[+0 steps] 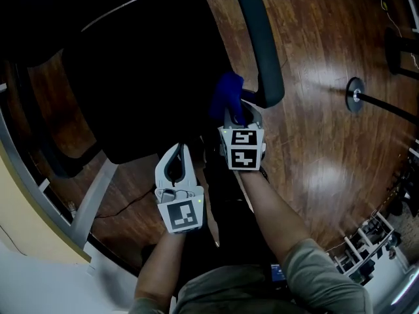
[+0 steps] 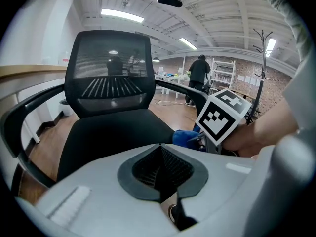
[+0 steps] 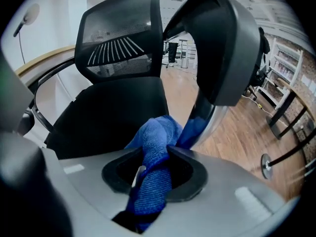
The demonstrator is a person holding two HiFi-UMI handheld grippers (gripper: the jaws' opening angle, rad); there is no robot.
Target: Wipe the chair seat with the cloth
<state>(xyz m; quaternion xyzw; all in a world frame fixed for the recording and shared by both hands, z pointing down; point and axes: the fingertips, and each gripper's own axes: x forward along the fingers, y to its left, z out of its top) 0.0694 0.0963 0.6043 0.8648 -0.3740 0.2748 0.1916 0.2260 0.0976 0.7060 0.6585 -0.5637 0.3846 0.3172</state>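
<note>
1. My right gripper point(image 3: 155, 172) was clenched on the blue cloth point(image 3: 157, 147). The cloth ran as a twisted rope between the jaws and bunched into a loose wad beyond them.
2. My left gripper point(image 2: 160, 168) was closed on nothing and sat near the front edge of the seat, beside the right gripper.
3. The wad hung at the right front of the chair seat point(image 3: 116, 110), just beside the armrest post point(image 3: 210, 120). No view showed whether the cloth pressed on the seat.
4. Progress, as judged: the cloth was in hand and brought to the seat. The wiping strokes across the seat were left to do, or at least I could not confirm them.
5. The seat was plain black fabric, and no view showed streaks, dust or damp tracks on it.
6. The mesh backrest point(image 3: 121, 31) stood beyond, untouched.
</note>
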